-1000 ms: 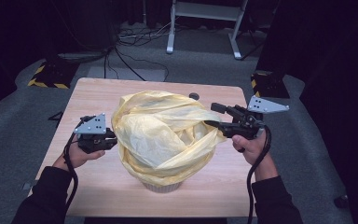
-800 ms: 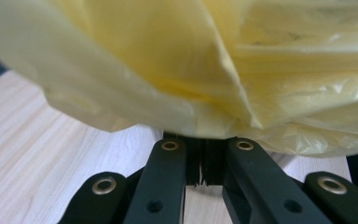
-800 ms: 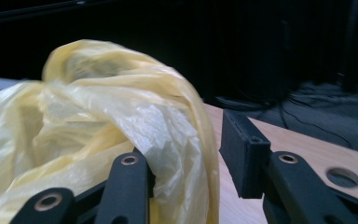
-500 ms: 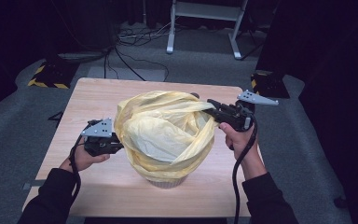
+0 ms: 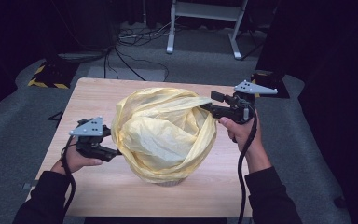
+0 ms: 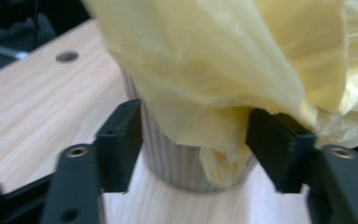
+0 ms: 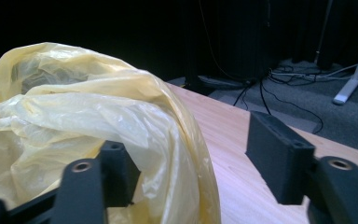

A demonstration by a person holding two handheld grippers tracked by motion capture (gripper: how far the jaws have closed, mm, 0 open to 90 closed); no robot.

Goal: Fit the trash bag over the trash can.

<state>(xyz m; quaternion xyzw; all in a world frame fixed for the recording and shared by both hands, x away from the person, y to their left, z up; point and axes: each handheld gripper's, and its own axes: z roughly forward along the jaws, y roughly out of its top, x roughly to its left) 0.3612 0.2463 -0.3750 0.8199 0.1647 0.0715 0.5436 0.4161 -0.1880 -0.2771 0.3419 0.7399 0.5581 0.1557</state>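
Yellow bag (image 5: 165, 133) billows over a ribbed bin (image 6: 177, 161) mid-worktop (image 5: 98, 186). Left gripper (image 5: 116, 151) jaws just opened, bag fold between them (loose). Right gripper (image 5: 205, 106) jaws just opened, straddling the bag rim, not pinching.

- No text, label, brand, number or sign can be read on anything in these views.

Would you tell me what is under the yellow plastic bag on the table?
A pale ribbed bin stands under the yellow bag, its lower wall showing. The bag covers its rim and inside, so any contents are hidden.
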